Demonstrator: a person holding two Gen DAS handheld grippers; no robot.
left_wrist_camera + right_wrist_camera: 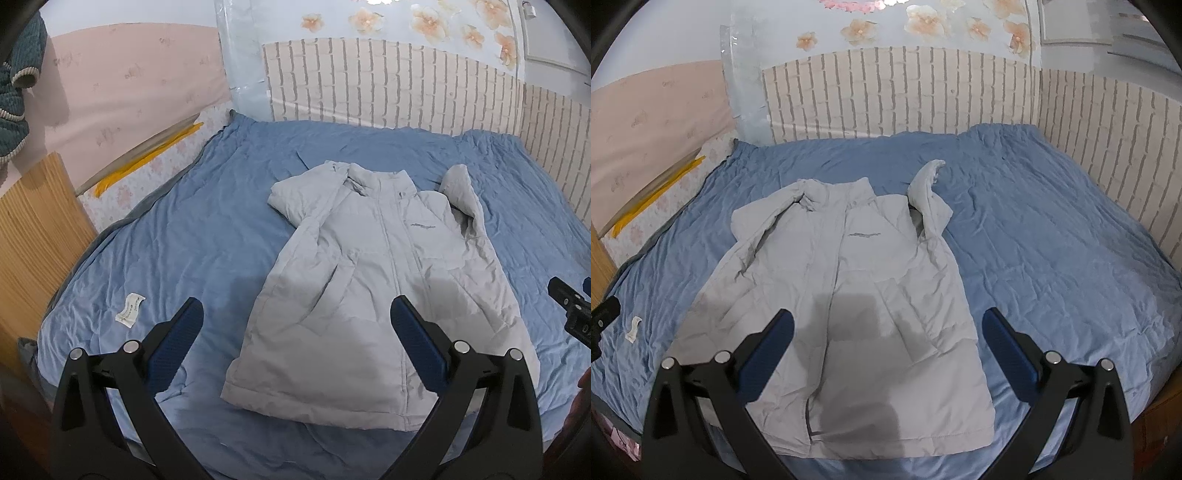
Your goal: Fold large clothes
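Note:
A light grey padded jacket [373,280] lies front up and zipped on the blue bedsheet [192,236], collar toward the far wall. Its left sleeve is folded across the chest; the right sleeve [929,192] lies bent up beside the shoulder. My left gripper [295,314] hovers open above the jacket's lower left hem, nothing between its fingers. In the right wrist view the jacket [849,295] fills the middle, and my right gripper [888,325] hangs open above the lower hem, empty. The right gripper's body [572,314] shows at the left view's right edge.
The bedsheet [1052,258] covers a bed boxed in by brick-pattern walls [388,85] at the back and right. A white care label [130,309] lies on the sheet at left. A wooden board [33,229] stands at the left edge, with a teal garment [14,85] hanging above it.

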